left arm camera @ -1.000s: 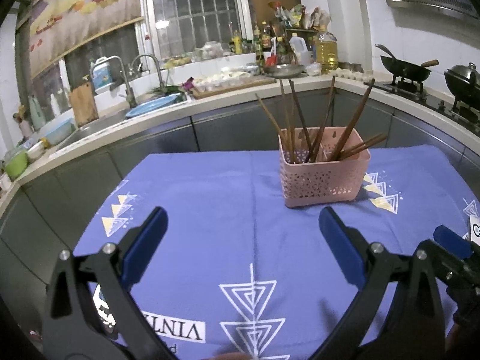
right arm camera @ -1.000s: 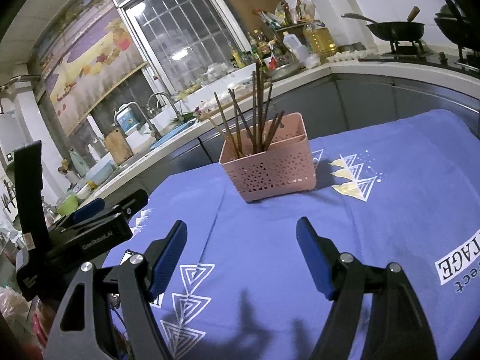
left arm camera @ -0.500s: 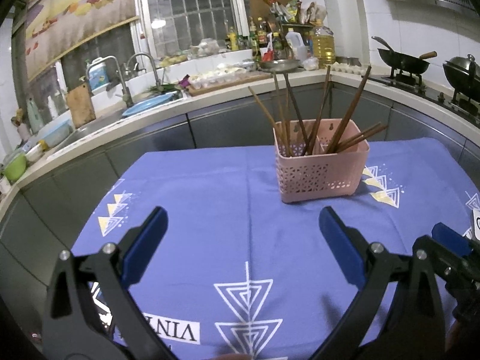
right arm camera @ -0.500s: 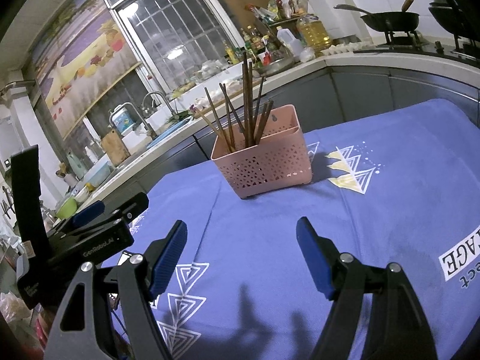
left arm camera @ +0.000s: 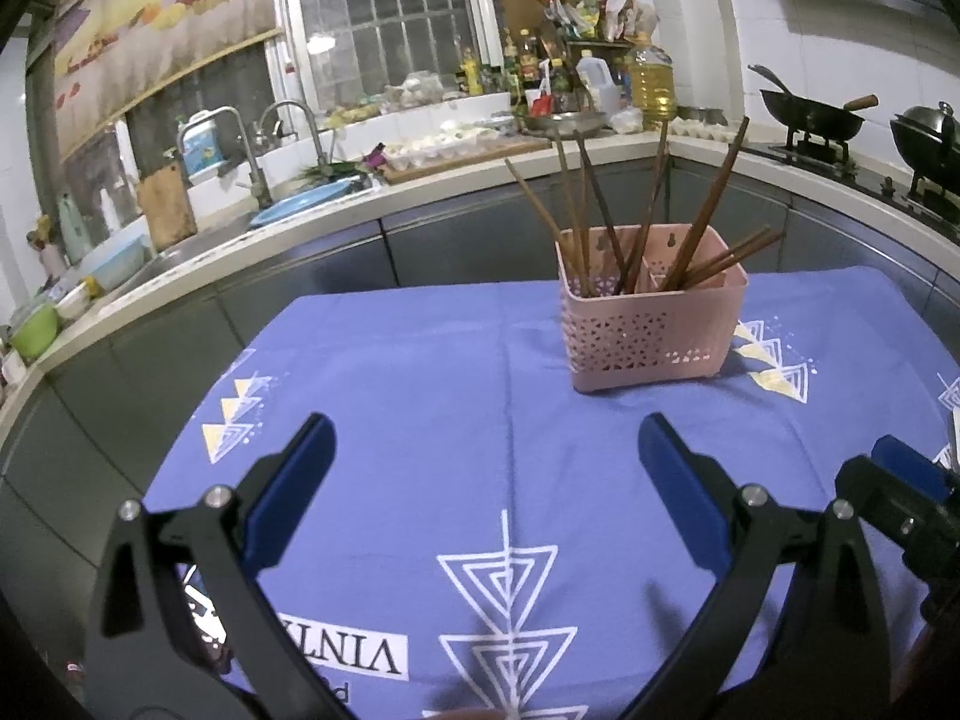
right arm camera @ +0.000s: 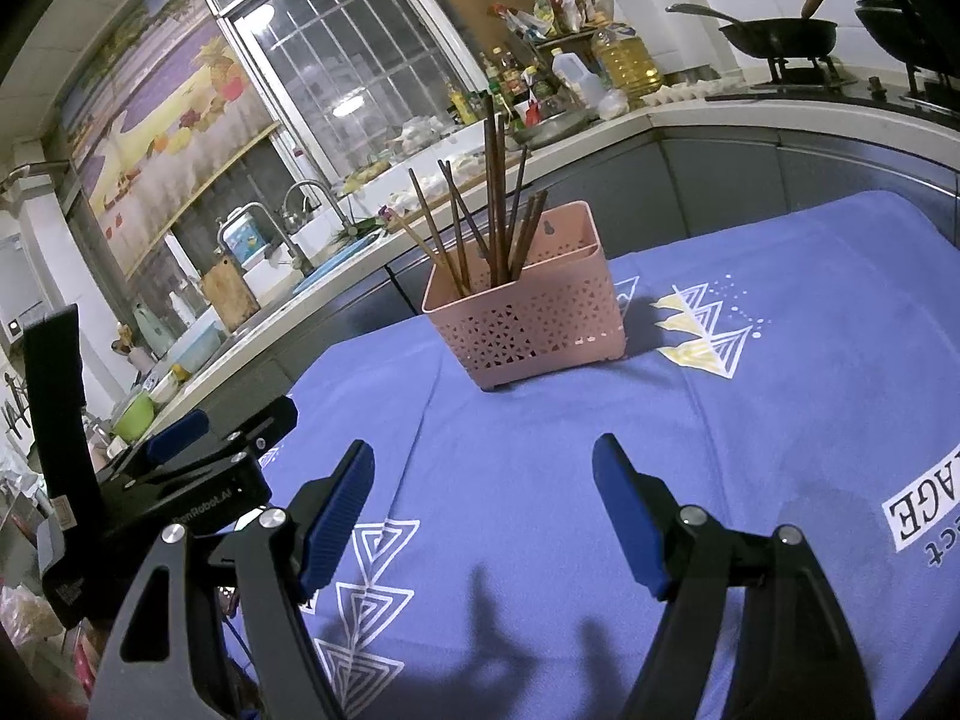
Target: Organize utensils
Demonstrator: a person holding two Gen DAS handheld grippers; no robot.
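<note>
Chopsticks unchanged; both claws have drawn back.

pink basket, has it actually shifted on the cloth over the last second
No. In the left wrist view the pink basket still stands just left of the yellow triangle print on the blue cloth; only the camera has drifted.

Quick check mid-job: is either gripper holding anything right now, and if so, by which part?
Nothing is held. The left gripper and right gripper are both open and empty above the blue cloth. The chopsticks stand in the pink basket.
</note>
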